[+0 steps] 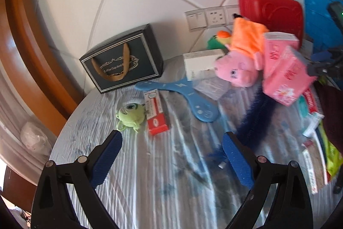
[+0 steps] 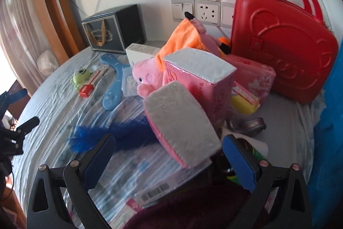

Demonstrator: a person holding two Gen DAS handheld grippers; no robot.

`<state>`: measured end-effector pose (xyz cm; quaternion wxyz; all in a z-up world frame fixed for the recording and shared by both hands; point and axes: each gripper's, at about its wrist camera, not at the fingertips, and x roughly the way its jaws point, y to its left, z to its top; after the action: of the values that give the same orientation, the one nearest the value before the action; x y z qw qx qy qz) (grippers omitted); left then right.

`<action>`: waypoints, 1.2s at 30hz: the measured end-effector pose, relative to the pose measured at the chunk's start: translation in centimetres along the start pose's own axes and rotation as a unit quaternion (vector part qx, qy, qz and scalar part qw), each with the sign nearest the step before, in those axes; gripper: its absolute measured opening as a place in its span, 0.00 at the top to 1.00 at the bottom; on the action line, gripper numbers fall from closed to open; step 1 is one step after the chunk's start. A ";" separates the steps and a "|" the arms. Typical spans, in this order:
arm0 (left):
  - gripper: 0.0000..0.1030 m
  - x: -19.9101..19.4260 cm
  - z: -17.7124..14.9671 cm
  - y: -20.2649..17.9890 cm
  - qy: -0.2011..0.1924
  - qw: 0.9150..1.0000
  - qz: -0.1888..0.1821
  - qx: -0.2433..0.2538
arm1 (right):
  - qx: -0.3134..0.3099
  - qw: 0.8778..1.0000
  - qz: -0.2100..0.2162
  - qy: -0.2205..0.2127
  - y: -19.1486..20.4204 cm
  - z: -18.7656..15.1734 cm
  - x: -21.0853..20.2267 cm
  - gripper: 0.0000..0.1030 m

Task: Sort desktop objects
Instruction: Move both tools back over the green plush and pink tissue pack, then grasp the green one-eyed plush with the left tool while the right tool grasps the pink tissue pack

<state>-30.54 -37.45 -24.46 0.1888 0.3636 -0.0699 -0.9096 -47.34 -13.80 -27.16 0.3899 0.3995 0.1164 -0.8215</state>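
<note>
Right now both claws are open and hold nothing. The right claw (image 2: 167, 156) has its two blue pads wide apart, and a pink tissue pack (image 2: 182, 123) lies tilted between them, a bit ahead of the pads, so this looks like the thing to pick up next. That pack leans on a second pink tissue pack (image 2: 201, 76), which stands just behind it, and the pink pig toy (image 2: 148, 78) sits just to the left of that second pack. A red case (image 2: 285, 44) stands behind and to the right of the packs, against the wall. To grab well, I think the right claw should slide forward until the pads are on both long sides of the near pack, then squeeze gently, because the pack is soft and will squash. It should lift slowly, since the pack touches the one behind and could drag it over. The fluffy blue feather stick (image 2: 120, 132) pokes out from under the near pack on its left side, so keep the left pad clear of it. The left claw (image 1: 171, 156) is also spread apart, over a bare patch of the tabletop (image 1: 150, 175), well left of the packs, with the small green monster toy (image 1: 129, 114) and a red and white box (image 1: 156, 113) just ahead of it. It can wait there.
</note>
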 end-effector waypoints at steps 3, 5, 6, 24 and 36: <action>0.07 3.5 1.2 2.6 -0.002 1.000 0.011 -0.006 | 0.008 1.000 0.010 -0.005 -0.3 0.2 0.5 0.01; 0.07 6.4 1.7 4.5 0.003 1.000 0.021 0.002 | 0.007 1.000 0.011 -0.001 -0.3 0.2 1.0 0.01; 0.07 8.4 2.0 5.6 0.017 1.000 0.025 0.007 | 0.006 1.000 0.009 0.002 -0.3 0.3 1.2 0.01; 0.07 22.4 0.6 12.0 0.074 0.990 -0.108 0.057 | -0.013 0.999 -0.009 0.045 1.6 1.8 5.0 0.01; 0.32 22.7 0.6 11.6 0.082 0.989 -0.123 0.033 | -0.072 0.992 -0.015 0.107 1.5 1.2 9.0 0.36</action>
<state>-42.60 -57.00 -35.37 0.0686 0.4486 -0.0394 -0.8902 -50.30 -20.38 -32.91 0.3902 0.4543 0.2219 -0.7695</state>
